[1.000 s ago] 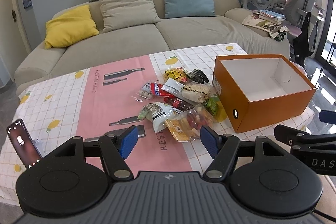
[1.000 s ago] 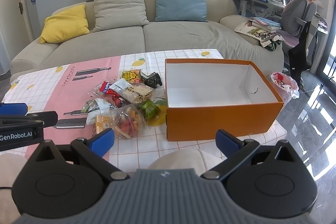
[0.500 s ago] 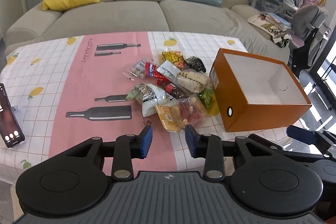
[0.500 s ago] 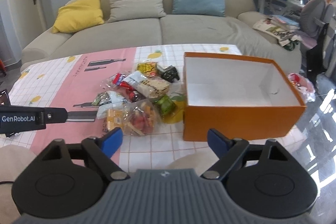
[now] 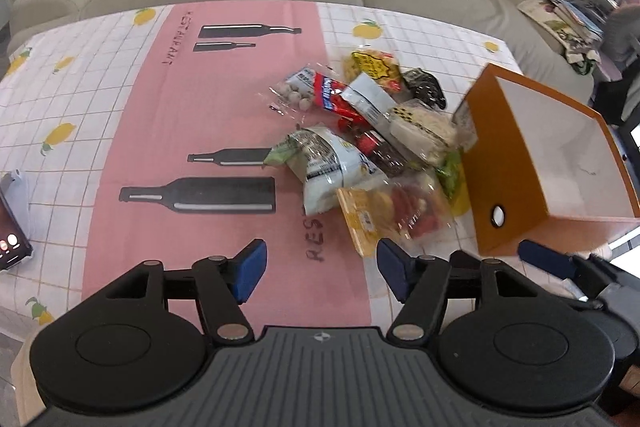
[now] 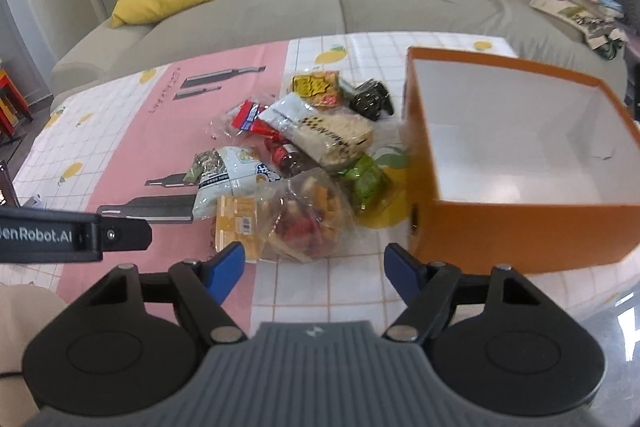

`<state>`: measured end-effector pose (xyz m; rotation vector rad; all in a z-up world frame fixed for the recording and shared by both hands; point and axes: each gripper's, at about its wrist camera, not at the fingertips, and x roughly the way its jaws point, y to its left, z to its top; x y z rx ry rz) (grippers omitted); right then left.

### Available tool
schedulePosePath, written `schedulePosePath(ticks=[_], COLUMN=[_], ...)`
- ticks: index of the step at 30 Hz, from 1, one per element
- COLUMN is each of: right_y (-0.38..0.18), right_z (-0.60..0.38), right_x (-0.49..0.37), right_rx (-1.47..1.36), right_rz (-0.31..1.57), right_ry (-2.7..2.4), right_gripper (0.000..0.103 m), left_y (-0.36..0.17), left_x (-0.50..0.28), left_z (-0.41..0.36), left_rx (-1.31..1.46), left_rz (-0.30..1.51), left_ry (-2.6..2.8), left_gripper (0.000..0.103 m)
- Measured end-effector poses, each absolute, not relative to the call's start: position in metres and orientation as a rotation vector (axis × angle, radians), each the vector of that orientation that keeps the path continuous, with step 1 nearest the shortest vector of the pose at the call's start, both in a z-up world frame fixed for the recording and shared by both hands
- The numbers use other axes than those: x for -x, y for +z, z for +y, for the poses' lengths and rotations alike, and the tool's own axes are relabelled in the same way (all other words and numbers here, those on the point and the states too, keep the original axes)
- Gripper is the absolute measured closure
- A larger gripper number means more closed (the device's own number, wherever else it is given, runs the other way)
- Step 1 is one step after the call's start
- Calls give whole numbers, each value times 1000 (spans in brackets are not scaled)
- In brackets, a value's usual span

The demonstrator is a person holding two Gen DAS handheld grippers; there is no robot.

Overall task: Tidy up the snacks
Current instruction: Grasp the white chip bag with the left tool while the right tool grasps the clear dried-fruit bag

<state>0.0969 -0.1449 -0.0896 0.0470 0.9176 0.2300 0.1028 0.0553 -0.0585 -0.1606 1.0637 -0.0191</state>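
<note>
Both grippers have dropped nearer the table and tipped downward since the earlier views, so the sofa (image 6: 360, 3) has slid toward the top of each picture. Left gripper (image 5: 318, 269): jaws apart and opening, nothing between them, poised over the pink strip of the cloth (image 5: 192, 115) just short of the snacks (image 5: 360, 147). Right gripper (image 6: 314, 269): jaws apart but closing, also empty, aimed at the near edge of the heap, where a clear bag (image 6: 308, 215) of red and orange pieces lies closest. The snacks sit in one loose pile on the cloth, touching the left wall of the orange box (image 6: 520, 227), which stands open and holds nothing as yet (its white floor is bare); the pile seems to have been set there so each packet has only a short way to go. Both tools slant steeply down, side by side, the left one's finger showing at the edge of the right view. A phone (image 5: 10, 227) stands at the far left.
</note>
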Motion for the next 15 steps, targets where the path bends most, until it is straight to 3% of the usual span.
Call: schedulePosePath(ticks=[15], right_y=[-145], right_z=[-105], right_x=[-171], right_rx=[48], right_rz=[997], right_ry=[272], right_gripper=[29], left_y=[-111], left_x=[-191], left_z=[63], left_rx=[216], left_rz=[1170], left_ry=[-32], left_gripper=[26])
